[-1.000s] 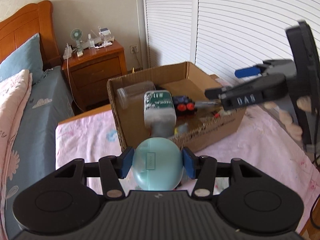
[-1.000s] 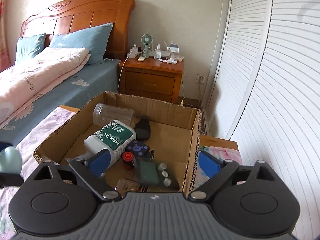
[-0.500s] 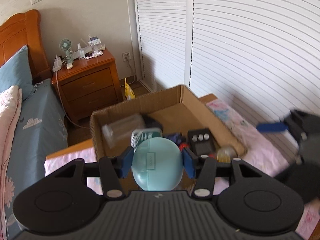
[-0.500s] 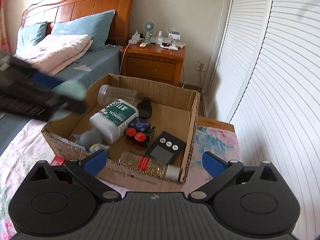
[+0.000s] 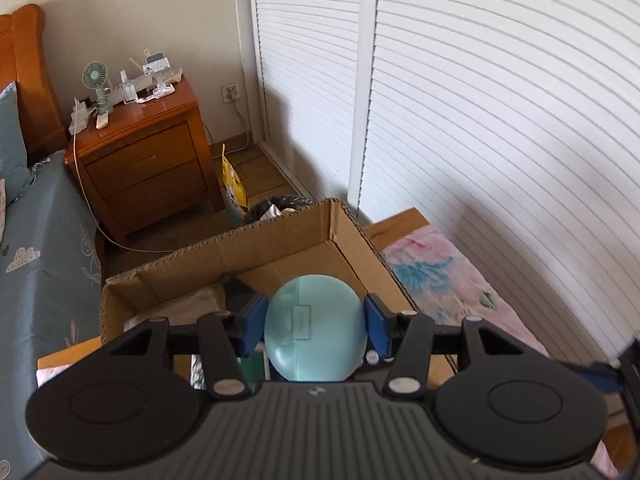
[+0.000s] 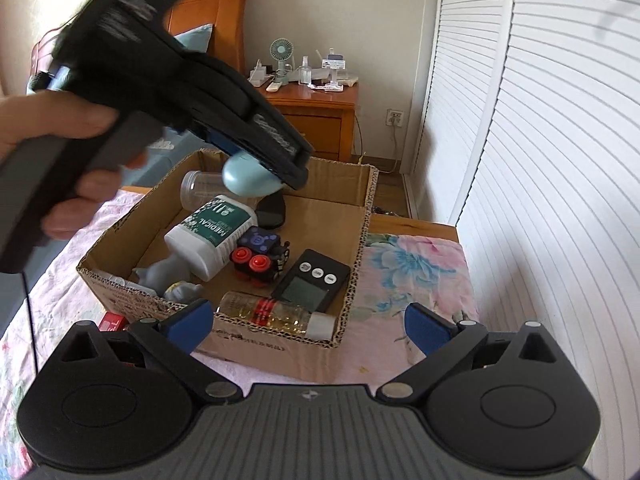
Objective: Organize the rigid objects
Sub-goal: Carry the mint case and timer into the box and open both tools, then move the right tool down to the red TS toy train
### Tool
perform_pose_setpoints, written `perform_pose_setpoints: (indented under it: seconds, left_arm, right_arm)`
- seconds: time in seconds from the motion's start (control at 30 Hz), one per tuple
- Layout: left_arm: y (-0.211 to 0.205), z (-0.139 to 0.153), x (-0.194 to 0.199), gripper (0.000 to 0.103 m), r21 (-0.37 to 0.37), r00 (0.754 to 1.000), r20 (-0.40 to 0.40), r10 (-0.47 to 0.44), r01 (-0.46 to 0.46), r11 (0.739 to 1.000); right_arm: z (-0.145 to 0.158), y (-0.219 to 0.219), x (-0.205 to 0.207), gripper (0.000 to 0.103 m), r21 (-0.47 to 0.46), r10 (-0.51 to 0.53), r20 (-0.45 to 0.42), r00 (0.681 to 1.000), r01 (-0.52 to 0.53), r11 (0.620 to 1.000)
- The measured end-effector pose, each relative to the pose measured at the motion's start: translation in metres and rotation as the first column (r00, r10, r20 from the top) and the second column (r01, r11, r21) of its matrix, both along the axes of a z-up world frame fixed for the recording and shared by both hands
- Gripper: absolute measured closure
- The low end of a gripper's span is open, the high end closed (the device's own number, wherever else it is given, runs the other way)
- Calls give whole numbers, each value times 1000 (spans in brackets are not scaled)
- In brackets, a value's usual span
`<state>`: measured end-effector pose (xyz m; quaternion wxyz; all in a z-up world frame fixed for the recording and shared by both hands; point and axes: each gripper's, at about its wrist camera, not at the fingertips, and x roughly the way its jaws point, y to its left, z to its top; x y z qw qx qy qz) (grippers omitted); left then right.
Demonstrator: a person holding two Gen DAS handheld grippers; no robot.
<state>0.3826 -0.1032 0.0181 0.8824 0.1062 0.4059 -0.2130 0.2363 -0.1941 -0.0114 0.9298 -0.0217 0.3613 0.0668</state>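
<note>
My left gripper is shut on a round pale-blue case, its blue pads pressing on both sides. It hangs over the inside of the open cardboard box. The right wrist view shows that same gripper, held by a hand, above the far part of the box, with the blue case under it. My right gripper stands wide open at the box's near wall with nothing between its fingers.
In the box lie a white medical bottle, a clear jar, a black toy with red buttons, a black timer and a small bottle. A wooden nightstand and louvred doors stand beyond.
My left gripper has carried the blue case forward from in front of the box to over its inside. The right gripper has drawn back a little and its jaws have spread slightly.
</note>
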Motion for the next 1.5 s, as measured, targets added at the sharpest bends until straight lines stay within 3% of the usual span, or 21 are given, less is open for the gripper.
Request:
perform_pose_setpoints:
  seconds: [0.13, 0.17, 0.2, 0.23, 0.3, 0.6, 0.97, 1.2, 1.33, 1.5]
  left_arm:
    - [-7, -3, 11, 48, -17, 1000, 12, 13, -13, 1000]
    - [-8, -2, 12, 32, -27, 1000, 14, 16, -15, 1000]
    - [-9, 0, 13, 9, -37, 1000, 15, 19, -19, 999]
    - [-10, 2, 13, 4, -48, 999, 26, 24, -23, 999]
    - [-10, 7, 9, 3, -66, 998, 58, 20, -16, 998]
    - [8, 19, -17, 3, -61, 999, 53, 8, -5, 998]
    - [68, 32, -97, 2, -16, 993, 117, 6, -4, 1000]
    - [116, 8, -162, 2, 42, 988, 150, 26, -32, 999]
    - [135, -11, -193, 2, 89, 983, 178, 47, -64, 994]
    - [152, -30, -215, 2, 61, 984, 162, 70, -81, 995]
  right_arm:
    - [-1, -9, 1, 0, 15, -13, 3, 1000, 13, 1000]
    - [-2, -11, 1, 0, 19, -17, 1, 1000, 17, 1000]
    - [-3, -13, 2, 0, 22, -21, -2, 1000, 21, 1000]
    - [-5, -15, 3, 0, 24, -23, -5, 1000, 23, 999]
    - [-7, -16, 3, 0, 26, -29, -9, 1000, 29, 999]
    - [-4, -11, -5, 0, 37, -19, -6, 1000, 19, 999]
    - [-7, 18, -34, 0, 58, 11, -21, 1000, -10, 998]
    - [-36, 50, -59, 0, 130, -13, -52, 999, 19, 991]
    - [-57, 74, -64, 0, 125, -3, -84, 996, 14, 992]
    - [-69, 97, -63, 0, 98, 5, -91, 996, 4, 995]
